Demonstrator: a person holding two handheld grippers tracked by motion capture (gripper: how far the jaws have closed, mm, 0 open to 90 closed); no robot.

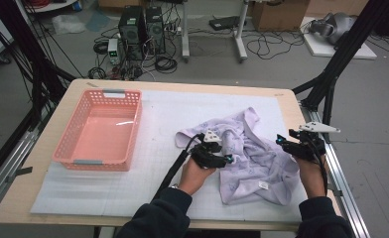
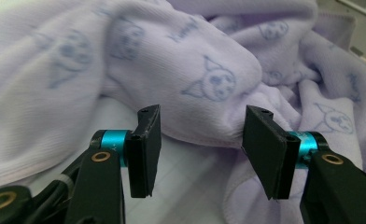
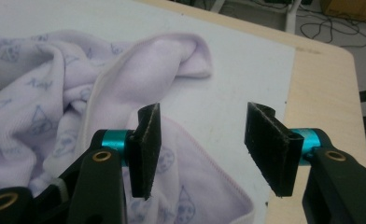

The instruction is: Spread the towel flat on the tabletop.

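left tongs point(image 1: 227, 157): jaws parted, nothing clamped, pointing right, bare hand point(image 1: 196, 173) gripping from below | right tongs point(image 1: 280, 140): jaws parted, nothing between the pads, pointing left | both forearms in dark sleeves, entering from the bottom edge

From above the person's side we look forward and down over the whole bench point(image 1: 43, 198), with floor clutter along the top of the frame. The left gripper view sits very close to the lilac cloth point(image 2: 209, 70), facing into its folds. The right gripper view looks across the cloth's edge toward the bench's far corner. All three share that cloth
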